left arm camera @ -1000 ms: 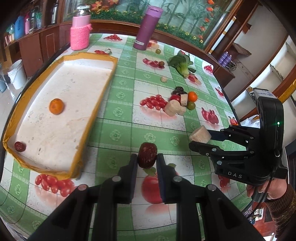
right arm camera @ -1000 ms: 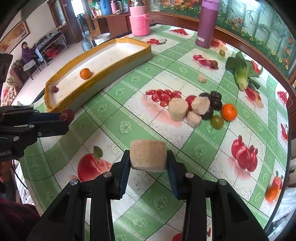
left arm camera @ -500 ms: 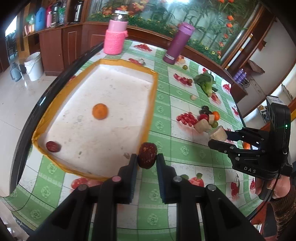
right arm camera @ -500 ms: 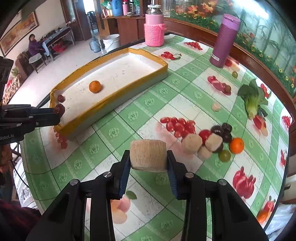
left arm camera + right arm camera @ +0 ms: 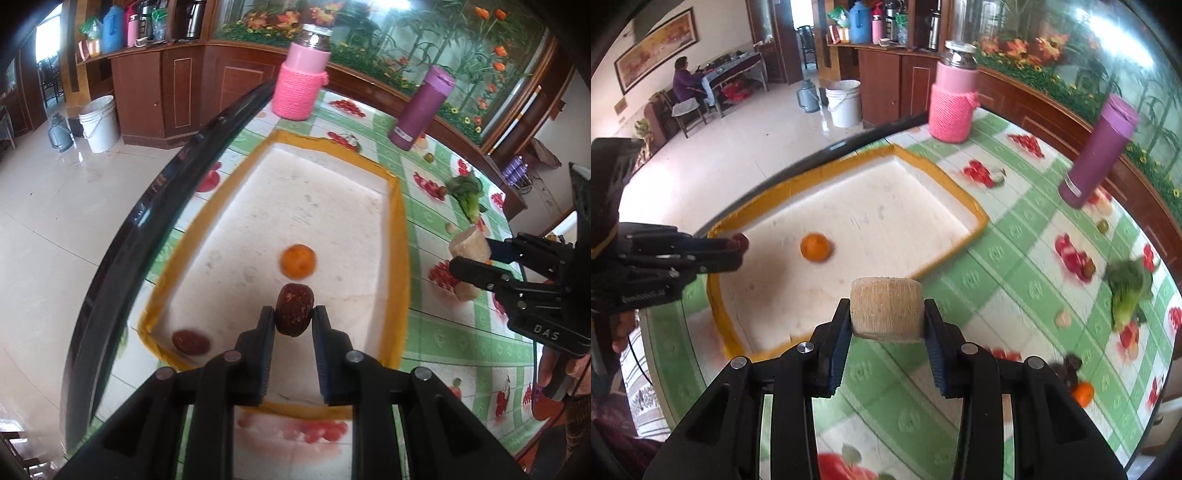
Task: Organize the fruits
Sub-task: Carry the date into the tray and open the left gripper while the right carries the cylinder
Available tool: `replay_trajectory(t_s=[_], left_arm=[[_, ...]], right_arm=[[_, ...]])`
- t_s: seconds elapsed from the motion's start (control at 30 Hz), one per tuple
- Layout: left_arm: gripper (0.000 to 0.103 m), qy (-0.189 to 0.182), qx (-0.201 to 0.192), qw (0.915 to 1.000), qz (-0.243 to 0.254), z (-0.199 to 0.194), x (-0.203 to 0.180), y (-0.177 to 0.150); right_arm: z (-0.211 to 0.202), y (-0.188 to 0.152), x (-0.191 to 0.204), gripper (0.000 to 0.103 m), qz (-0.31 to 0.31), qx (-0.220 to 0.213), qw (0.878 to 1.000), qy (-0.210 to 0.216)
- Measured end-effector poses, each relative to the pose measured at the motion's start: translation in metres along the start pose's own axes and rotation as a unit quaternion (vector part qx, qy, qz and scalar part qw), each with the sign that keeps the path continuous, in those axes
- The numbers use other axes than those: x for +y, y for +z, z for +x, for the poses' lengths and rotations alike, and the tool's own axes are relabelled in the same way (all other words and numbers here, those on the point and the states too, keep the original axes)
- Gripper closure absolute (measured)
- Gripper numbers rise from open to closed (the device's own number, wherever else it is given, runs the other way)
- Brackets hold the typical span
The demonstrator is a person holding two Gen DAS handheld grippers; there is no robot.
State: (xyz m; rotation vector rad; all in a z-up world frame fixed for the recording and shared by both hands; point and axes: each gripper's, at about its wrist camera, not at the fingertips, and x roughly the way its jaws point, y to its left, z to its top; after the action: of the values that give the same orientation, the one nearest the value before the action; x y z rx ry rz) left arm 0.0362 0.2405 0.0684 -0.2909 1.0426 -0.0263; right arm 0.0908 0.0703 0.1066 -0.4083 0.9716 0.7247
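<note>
My left gripper [image 5: 294, 314] is shut on a dark red date [image 5: 294, 309], held above the near end of the yellow-rimmed white tray [image 5: 400, 258]. In the tray lie an orange [image 5: 298, 260] and a second dark red date [image 5: 190, 341] in the near left corner. My right gripper [image 5: 886, 314] is shut on a beige cut cylinder [image 5: 886, 308], hanging just off the tray's [image 5: 955, 186] near right rim. The left wrist view shows that right gripper [image 5: 469, 254] and its beige cylinder [image 5: 470, 245] to the right of the tray. The right wrist view shows the left gripper [image 5: 737, 246] with its date [image 5: 740, 240] over the tray's left end.
A pink knit-covered jar [image 5: 301, 83] and a purple flask [image 5: 421, 107] stand beyond the tray. On the green fruit-print cloth to the right lie a leafy green vegetable [image 5: 1126, 291], an orange [image 5: 1082, 393], dark fruits [image 5: 1069, 365] and more beige pieces [image 5: 467, 291]. The table's dark edge [image 5: 155, 192] runs along the tray's left.
Both grippers have travelled left across the table with their loads. The left one now hangs over the tray's near end; the right one has come up to the tray's rim.
</note>
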Motion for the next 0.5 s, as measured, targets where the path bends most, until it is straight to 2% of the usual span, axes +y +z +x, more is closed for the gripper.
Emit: replay_trajectory(t_s=[0.23,0.5], left_arm=[[0.080,0.021,0.020,0.9996,0.006,0.028,0.017,0.020],[0.080,0.032,0.041,0.9986,0.006,0.052,0.030,0.030]], right_arm=[[0.047,0.039,0.018,0.067,-0.015,0.008,1.000,0.015],[0.098,0.046,0.023,0.067,-0.021,0.038,0.999,0.015]])
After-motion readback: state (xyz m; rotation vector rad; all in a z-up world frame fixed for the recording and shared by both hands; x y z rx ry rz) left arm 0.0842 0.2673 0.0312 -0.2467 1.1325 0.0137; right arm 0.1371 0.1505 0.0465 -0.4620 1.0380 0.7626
